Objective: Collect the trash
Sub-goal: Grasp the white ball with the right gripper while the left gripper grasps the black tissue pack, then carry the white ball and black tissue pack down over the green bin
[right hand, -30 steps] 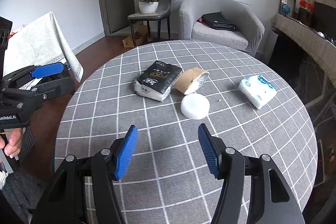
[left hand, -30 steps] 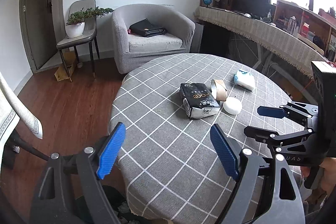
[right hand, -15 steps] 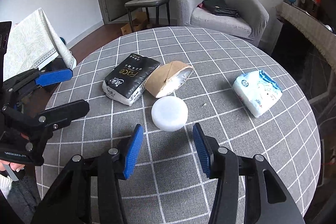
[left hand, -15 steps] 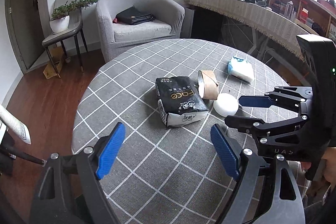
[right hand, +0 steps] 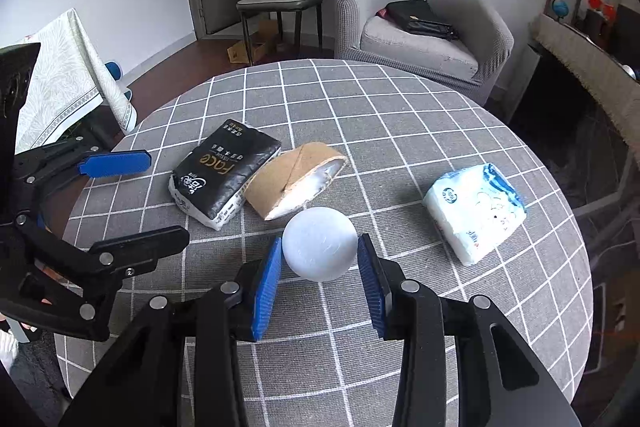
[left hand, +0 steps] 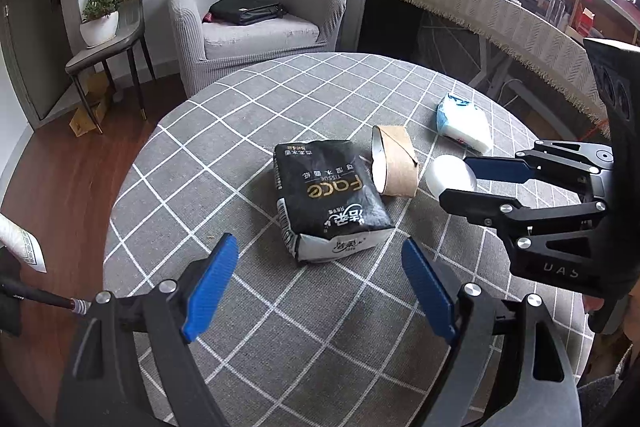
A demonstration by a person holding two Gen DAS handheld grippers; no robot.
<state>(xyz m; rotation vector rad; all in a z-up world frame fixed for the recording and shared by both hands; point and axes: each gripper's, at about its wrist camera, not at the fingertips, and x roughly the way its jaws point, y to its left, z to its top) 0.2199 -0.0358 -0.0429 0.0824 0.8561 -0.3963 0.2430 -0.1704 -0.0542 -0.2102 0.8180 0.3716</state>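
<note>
Right tool straddles white puck near table centre, jaws just been closing, pads at its sides, grip not yet firm. Squeeze square across widest part, then lift straight. Left tool released, aimed at black pack.

right tongs: advanced, jaws closing around white puck | left tongs: nearer black tissue pack

White disc: near side hidden behind right gripper fingers. Pad contact on disc unresolvable in either view. Black tissue pack small print illegible.
</note>
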